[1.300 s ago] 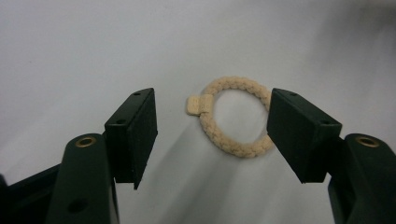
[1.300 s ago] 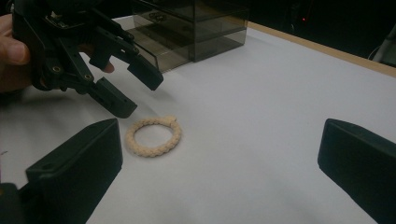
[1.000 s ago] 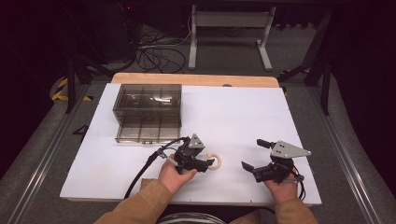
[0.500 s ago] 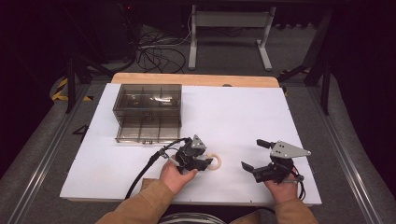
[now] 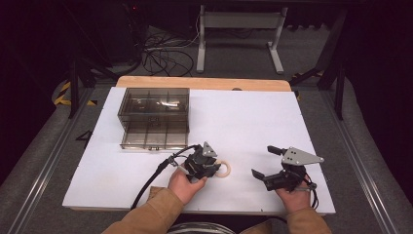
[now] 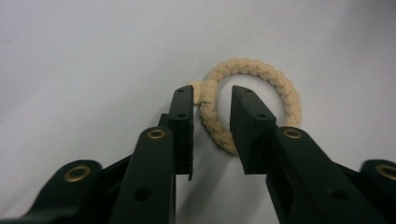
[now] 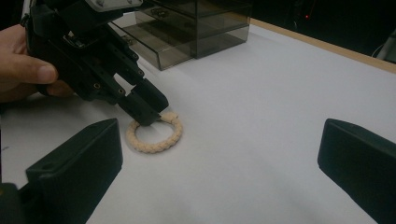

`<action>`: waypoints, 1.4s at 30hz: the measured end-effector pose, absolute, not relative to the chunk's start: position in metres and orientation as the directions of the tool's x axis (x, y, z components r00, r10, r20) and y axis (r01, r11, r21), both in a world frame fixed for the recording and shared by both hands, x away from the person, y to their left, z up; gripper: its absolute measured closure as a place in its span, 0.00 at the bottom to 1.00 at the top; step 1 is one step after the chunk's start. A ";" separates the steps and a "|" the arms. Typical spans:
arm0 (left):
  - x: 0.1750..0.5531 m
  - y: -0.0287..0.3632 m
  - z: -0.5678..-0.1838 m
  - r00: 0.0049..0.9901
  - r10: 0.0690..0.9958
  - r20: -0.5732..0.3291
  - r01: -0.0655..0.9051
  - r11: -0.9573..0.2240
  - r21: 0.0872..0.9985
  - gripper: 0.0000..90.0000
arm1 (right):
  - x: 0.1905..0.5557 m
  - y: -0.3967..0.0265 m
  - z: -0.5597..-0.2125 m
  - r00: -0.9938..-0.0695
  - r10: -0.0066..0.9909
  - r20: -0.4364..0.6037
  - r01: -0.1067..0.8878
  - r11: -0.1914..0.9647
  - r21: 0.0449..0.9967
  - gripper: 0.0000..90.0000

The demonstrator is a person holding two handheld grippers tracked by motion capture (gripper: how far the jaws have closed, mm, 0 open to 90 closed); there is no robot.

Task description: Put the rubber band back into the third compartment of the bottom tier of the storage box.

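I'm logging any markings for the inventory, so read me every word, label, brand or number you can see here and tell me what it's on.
There is no readable text.
The smoky plastic drawer box, the braided rope ring, the left gripper, the right gripper and the white table cover carry no legible print.

The left gripper [image 5: 214,169] sits at the small cream rope ring [image 5: 223,169], five o'clock from the smoky transparent plastic drawer box [image 5: 154,117].

A white-topped table [image 5: 292,126] carries a smoky drawer box [image 5: 154,117] and rope ring [image 5: 223,169].
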State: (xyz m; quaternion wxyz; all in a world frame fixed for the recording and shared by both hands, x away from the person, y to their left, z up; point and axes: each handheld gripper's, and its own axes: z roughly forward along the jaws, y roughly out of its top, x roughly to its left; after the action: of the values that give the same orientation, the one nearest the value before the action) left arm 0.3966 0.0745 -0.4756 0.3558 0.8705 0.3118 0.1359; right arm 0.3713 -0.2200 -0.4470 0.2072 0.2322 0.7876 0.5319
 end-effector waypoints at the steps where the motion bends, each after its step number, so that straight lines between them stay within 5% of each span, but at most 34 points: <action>1: 0.396 0.074 -0.476 0.767 0.641 0.015 0.448 -0.552 0.704 0.83 | 0.371 -0.220 -0.447 -0.806 0.586 -0.079 0.146 0.327 0.934 0.00; 7: 0.397 0.075 -0.475 0.763 0.646 0.006 0.458 -0.548 0.700 0.93 | 0.372 -0.220 -0.447 -0.808 0.583 -0.078 0.147 0.329 0.933 0.00; 42: 0.385 0.093 -0.437 0.784 0.621 -0.007 0.367 -0.454 0.811 0.94 | 0.372 -0.220 -0.448 -0.808 0.584 -0.077 0.147 0.326 0.934 0.00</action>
State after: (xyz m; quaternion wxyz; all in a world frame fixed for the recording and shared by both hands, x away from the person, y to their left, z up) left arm 0.3846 0.0929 -0.4366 0.4316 0.8400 0.2942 0.1469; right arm 0.3718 -0.2199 -0.4475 0.2055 0.2322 0.7880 0.5319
